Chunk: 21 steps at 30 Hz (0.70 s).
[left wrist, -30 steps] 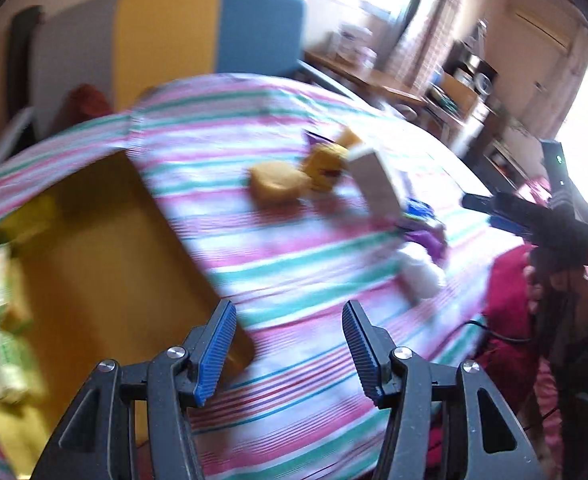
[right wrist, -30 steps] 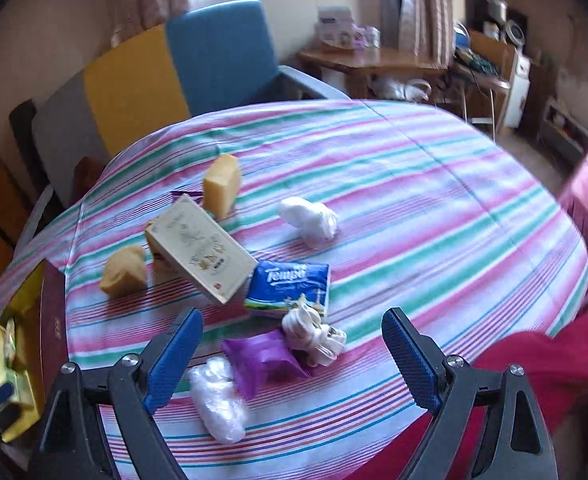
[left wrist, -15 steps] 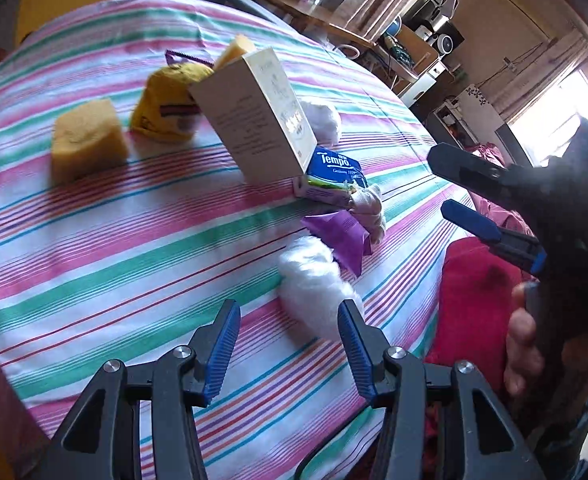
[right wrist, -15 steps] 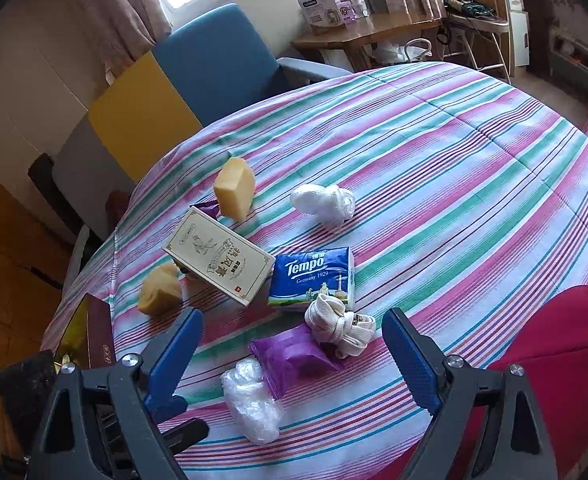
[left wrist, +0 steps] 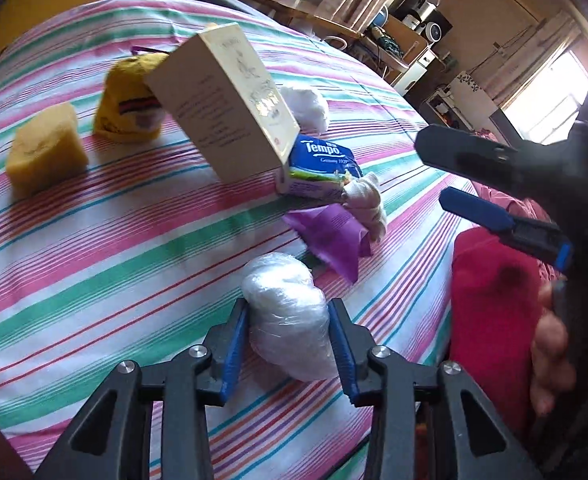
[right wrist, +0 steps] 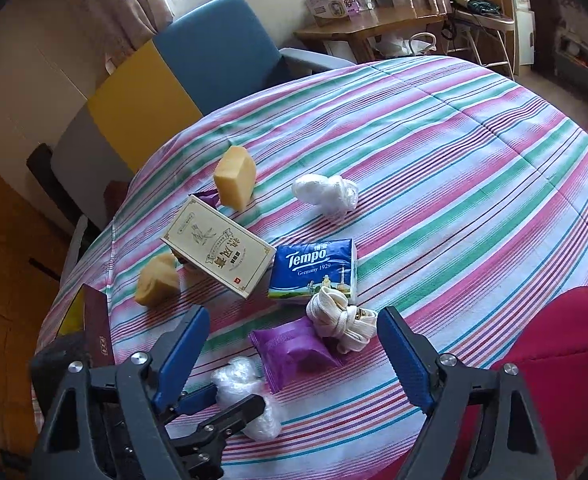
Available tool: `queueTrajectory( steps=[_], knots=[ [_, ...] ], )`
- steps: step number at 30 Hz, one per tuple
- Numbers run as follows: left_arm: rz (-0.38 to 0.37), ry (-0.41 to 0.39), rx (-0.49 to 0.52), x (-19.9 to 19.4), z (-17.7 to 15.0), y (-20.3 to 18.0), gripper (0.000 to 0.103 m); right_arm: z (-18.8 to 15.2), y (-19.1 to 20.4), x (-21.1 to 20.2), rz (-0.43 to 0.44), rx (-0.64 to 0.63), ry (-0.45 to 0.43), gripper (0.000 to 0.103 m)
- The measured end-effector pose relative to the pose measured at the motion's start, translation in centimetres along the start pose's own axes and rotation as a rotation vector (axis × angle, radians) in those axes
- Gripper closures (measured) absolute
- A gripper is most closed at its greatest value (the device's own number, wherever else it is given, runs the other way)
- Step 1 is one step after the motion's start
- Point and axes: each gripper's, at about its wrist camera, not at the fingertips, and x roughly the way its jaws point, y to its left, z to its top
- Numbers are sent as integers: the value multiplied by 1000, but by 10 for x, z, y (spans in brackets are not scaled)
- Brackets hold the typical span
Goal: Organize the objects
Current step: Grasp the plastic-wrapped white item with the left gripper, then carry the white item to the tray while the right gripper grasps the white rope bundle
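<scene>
Closing around the white plastic-wrapped bundle [left wrist: 290,316], your left gripper [left wrist: 288,344] is now sitting at the bottom centre of the left wrist view, its blue pads [left wrist: 234,344] pressing against both sides of the bundle. A second ago those jaws were standing apart over bare striped tablecloth [left wrist: 94,264] beside the open yellow-lined box at the table's edge; half a second ago the bundle was only just coming between them. So you are swinging from the box to the clutter and committing to a pick, which I judge to be the start of carrying one more item over to the box.

Your right gripper [right wrist: 294,352] is hanging with its jaws well apart and narrowing slightly, nothing between them; in its own view the purple packet [right wrist: 294,348] and the knotted white cloth [right wrist: 341,316] are lying below it in the lower middle of the frame. The Tempo tissue pack [right wrist: 313,268], the cream carton [right wrist: 218,246] and the yellow sponges [right wrist: 234,180] are waiting further up the frame, untouched.

Be checking that the crinkly wrap is not slipping before you lift.
</scene>
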Motion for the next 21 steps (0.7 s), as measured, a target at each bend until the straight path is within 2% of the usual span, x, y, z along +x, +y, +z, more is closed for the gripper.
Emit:
queueTrajectory(
  steps=[5,14,18,20,21],
  knots=[
    [34,-49,-3,-34,-19,20,65,2,-5,6,-37,31,41,28],
    [58,-124,-42,-90,-52,45,65,10,0,45,-205,14,200,30],
    [61,-166,-50,-107,-60,47,65,13,0,61,-282,16,226,30],
    [69,-189,-56,-120,-65,52,65,13,1,70,-319,7,254,32],
    [72,-197,-62,-122,-65,53,65,13,1,74,-334,1,263,37]
  ],
)
